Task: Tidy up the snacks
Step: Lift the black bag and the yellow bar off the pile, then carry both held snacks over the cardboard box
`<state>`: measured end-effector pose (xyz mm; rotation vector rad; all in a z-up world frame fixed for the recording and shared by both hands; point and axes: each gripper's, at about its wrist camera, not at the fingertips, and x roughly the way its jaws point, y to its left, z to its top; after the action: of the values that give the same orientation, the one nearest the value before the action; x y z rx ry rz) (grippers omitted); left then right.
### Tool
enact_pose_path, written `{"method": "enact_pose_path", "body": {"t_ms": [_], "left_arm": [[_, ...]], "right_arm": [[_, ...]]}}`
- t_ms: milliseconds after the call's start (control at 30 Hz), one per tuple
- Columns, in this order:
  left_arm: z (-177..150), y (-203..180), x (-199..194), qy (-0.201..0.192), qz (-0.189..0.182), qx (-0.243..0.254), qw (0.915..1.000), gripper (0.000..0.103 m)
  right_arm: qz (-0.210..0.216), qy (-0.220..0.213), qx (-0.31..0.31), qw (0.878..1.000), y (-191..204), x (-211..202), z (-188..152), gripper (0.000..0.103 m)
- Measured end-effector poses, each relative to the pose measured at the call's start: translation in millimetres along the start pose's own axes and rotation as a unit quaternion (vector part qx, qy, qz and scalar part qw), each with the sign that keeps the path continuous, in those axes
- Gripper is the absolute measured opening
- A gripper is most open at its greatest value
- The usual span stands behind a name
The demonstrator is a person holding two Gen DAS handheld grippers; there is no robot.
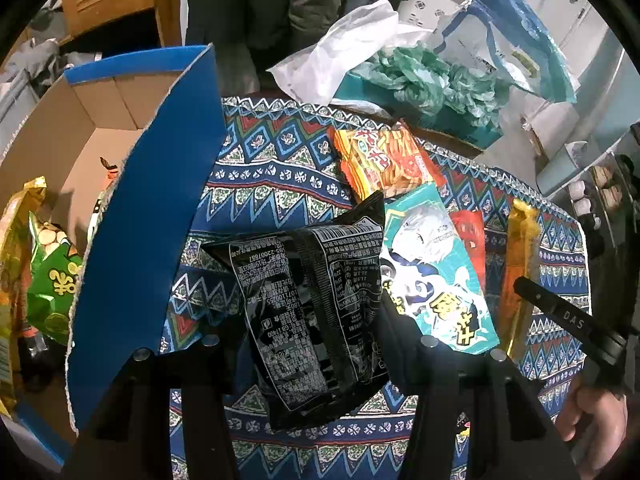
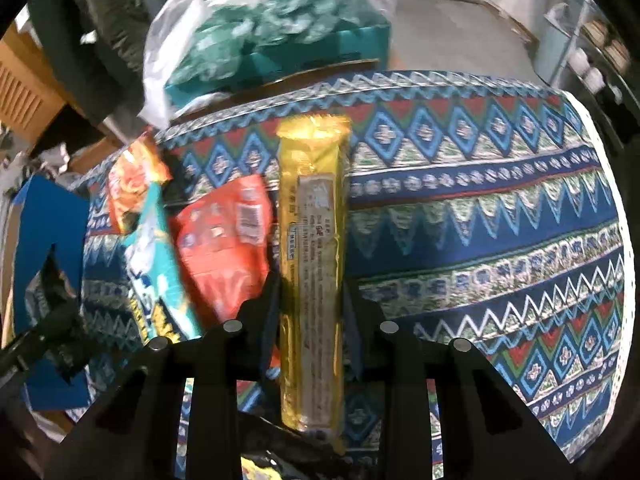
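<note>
Two grippers are at work over a patterned tablecloth (image 2: 500, 216). The left gripper (image 1: 316, 344) has its fingers closed against the sides of a black snack bag (image 1: 312, 312), which stands up between them with its printed back toward the camera. At ten o'clock from that bag rises the blue flap (image 1: 148, 216) of a cardboard box (image 1: 80, 120); inside the box, at nine o'clock, lie a green snack bag (image 1: 52, 280) and a gold-edged packet (image 1: 16, 248). At three o'clock, just beside the black bag, a teal packet (image 1: 436, 276) with a cartoon face lies on the cloth, overlapping a red packet (image 1: 470, 236). At one o'clock, beyond them, sits an orange noodle packet (image 1: 384, 160).

The right gripper (image 2: 312, 320) is pinched onto a long yellow packet (image 2: 314, 256), which runs from six o'clock to twelve o'clock between the fingers. In the left view the same yellow packet (image 1: 520, 264) shows at three o'clock, with the right gripper's dark arm (image 1: 568, 320) beside it. In the right view, at ten o'clock from the yellow packet, the red packet (image 2: 224, 240) and the teal packet (image 2: 156, 256) lie close together, the picture there blurred. At the far edge of the table, around twelve o'clock, a white plastic bag (image 1: 344, 48) and crumpled green plastic (image 1: 432, 76) rest on a teal box (image 2: 320, 48).
</note>
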<state>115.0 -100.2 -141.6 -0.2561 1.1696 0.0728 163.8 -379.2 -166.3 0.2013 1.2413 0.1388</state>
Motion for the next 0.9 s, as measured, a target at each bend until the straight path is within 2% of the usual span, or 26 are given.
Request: {"method": "enact_pose_path", "body": {"t_ms": [133,533,900], "left_arm": [[0,-4,-8,-0.013,0.000,0.012,0.9998,0.054],[5,-13,-42,-0.060,-0.010,0.030,0.9977,0.054],[10,-6,-65,-0.083,-0.016,0.023,0.9961,0.054]], "right_arm": [[0.003,-0.017,0.008,1.000,-3,-10,0,0.028],[-0.012,-0.092,-0.026,0.995,19,-55,6,0.027],[-0.005,-0.125,-0.065,0.990,53,-83,8,0.027]]}}
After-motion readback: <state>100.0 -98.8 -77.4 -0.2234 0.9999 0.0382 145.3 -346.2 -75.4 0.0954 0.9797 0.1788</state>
